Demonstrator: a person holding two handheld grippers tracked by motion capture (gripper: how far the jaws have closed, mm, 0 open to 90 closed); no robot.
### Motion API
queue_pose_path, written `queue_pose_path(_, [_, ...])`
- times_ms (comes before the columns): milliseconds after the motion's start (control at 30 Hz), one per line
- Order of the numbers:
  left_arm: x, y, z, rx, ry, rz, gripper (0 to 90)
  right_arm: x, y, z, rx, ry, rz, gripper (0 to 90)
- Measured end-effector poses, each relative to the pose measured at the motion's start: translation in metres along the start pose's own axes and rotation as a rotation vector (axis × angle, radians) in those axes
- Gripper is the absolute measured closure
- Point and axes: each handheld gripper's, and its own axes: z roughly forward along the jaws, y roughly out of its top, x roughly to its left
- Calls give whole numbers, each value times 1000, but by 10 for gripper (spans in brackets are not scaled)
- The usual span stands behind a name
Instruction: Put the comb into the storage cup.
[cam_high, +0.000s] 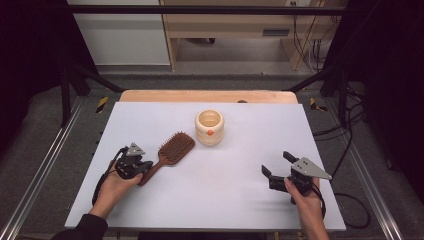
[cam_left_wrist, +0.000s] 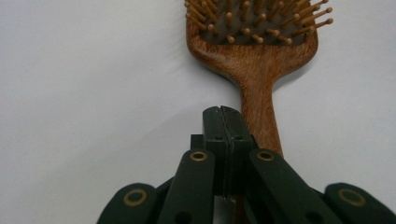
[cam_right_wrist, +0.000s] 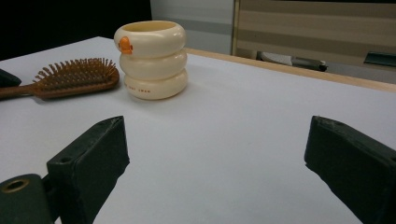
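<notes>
While the wooden hairbrush (cam_high: 171, 152) lies bristles-up on the white table (cam_high: 240, 200), left of centre, its long axis is seen to run from the handle end at near left to the paddle head at far right, the head pointing towards the cream cup (cam_high: 209, 127). The handle end is met by the left gripper (cam_high: 141, 167), which comes in along that same axis. In the left gripper view the jaws are pressed flat together with no gap, and the handle (cam_left_wrist: 258, 116) passes just beside and beneath them on their right; whether any part of it is pinched cannot be told, as the contact is hidden under the jaws. The brush is judged to be the left hand's (cam_high: 116, 186) work, since that hand is far the nearer.

The cup, a stack of three rounded rings with a small orange mark on its near side, stands upright just beyond the brush head, close to it but apart. Its mouth is open, and nothing is seen inside it from above. If the brush is meant for the cup, a short carry to the far right and a turn to upright would be called for.

The right gripper (cam_high: 278, 168) is held at near right, well apart from both things, its jaws spread wide and holding nothing.
</notes>
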Motion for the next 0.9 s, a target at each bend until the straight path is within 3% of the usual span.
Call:
queue_pose_path(267, [-2, 4, -1, 11, 5, 10, 900, 0, 0, 0, 1, 1, 0, 62])
queue_pose_path(433, [-3, 16, -13, -1, 5, 5, 900, 0, 0, 1, 5, 1, 4, 62])
queue_pose_path(533, [-8, 26, -17, 36, -5, 20, 877, 0, 0, 1, 3, -2, 0, 64])
queue_pose_path(667, [-17, 38, -17, 88, -4, 42, 710, 0, 0, 0, 3, -2, 1, 64])
queue_pose_path(867, [-23, 48, -12, 138, 12, 51, 358, 0, 0, 1, 3, 3, -5, 65])
queue_pose_path(900, [-24, 49, -10, 140, 8, 51, 345, 0, 0, 1, 5, 4, -4, 65])
